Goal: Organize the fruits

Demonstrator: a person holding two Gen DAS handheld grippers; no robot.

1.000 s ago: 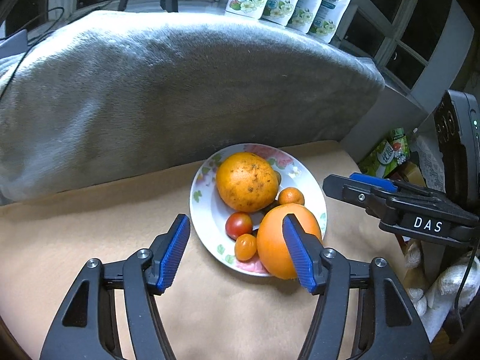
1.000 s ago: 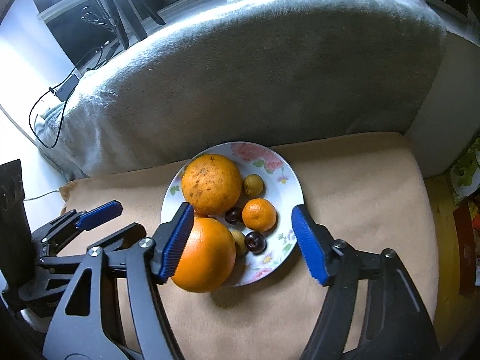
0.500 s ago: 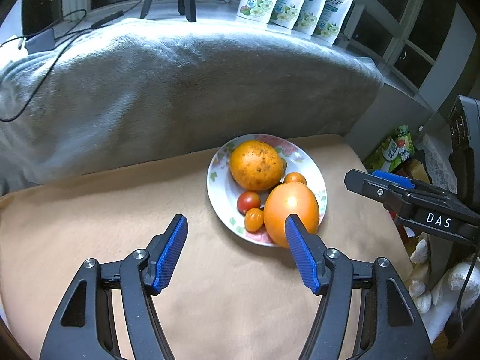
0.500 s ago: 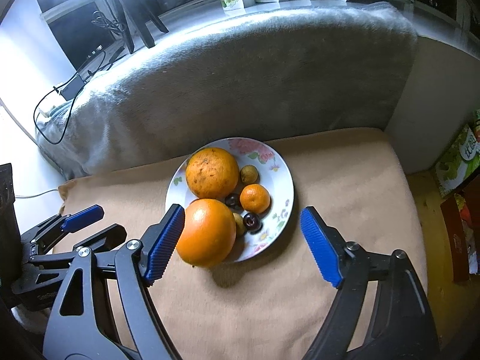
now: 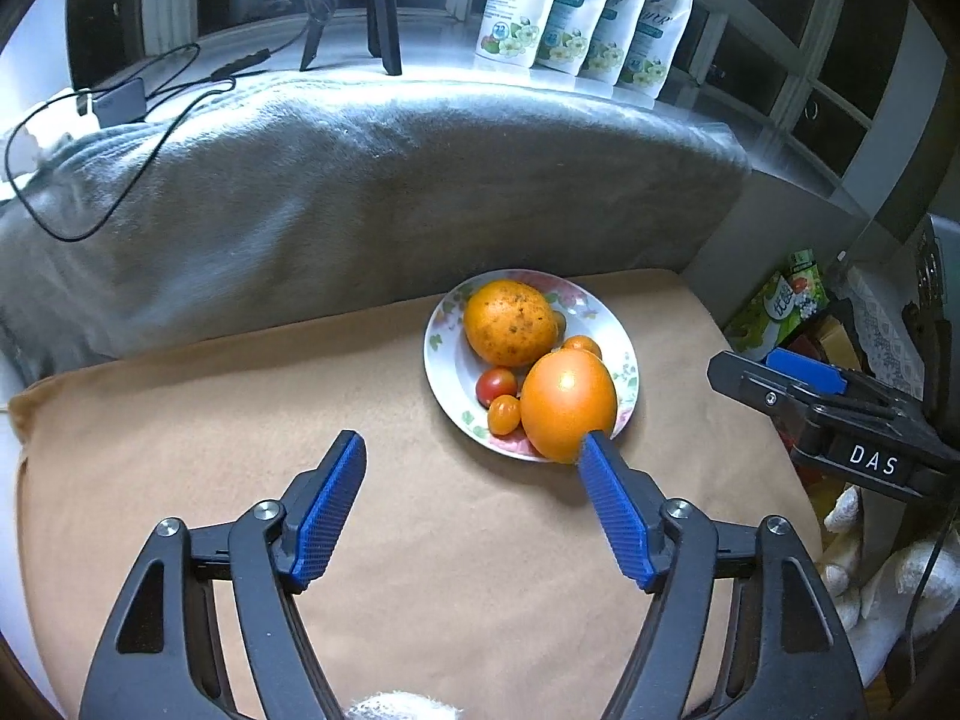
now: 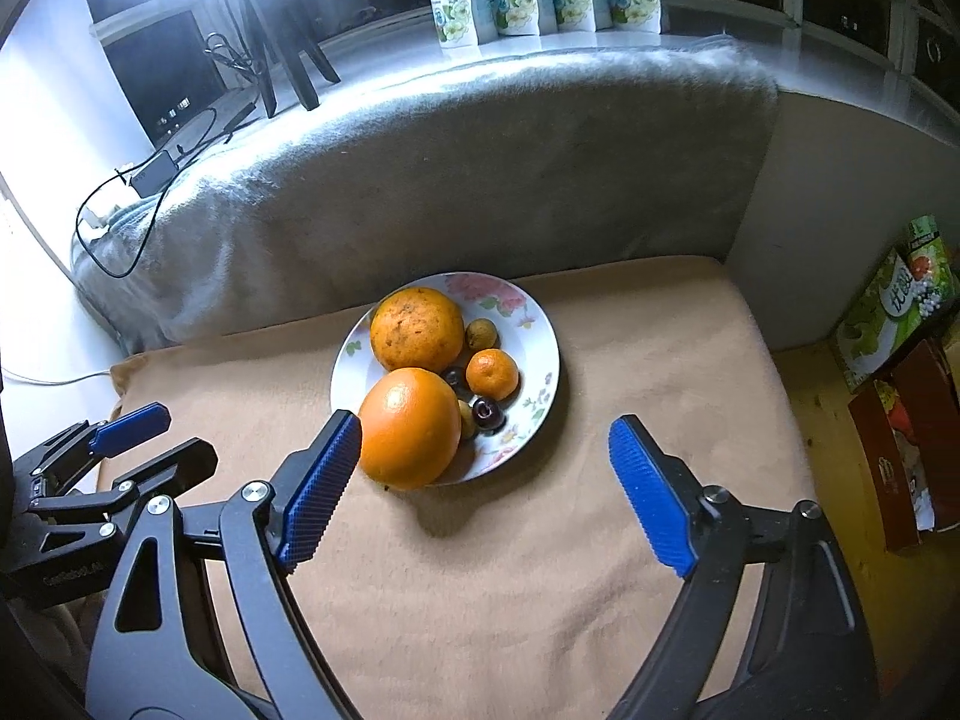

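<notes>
Compared with a second ago, both grippers are seen drawn back from the floral plate (image 6: 543, 354): the plate and its fruit appear smaller and farther off in both wrist views, and more of the tan cloth (image 6: 540, 540) is exposed in front of the fingers. The fruit itself is unchanged in arrangement. The smooth orange (image 6: 410, 427) is found at the near rim of the plate, overhanging it toward the cloth, with the speckled orange (image 6: 417, 329) behind it and the small mandarin (image 6: 492, 372) beside both. A red cherry tomato (image 5: 496, 386) and a small orange tomato (image 5: 503, 414) are lodged on the plate next to the smooth orange.

The left gripper (image 5: 471, 450) is held released, its blue pads spread wide with nothing between them — the right-hand pad tip is seen just before the smooth orange. The right gripper (image 6: 486, 426) is likewise spread and empty.

"DAS" is read in white on the right gripper's body in the left wrist view. The print on the four white pouches (image 5: 585, 24) on the ledge is too small to be made out.
</notes>
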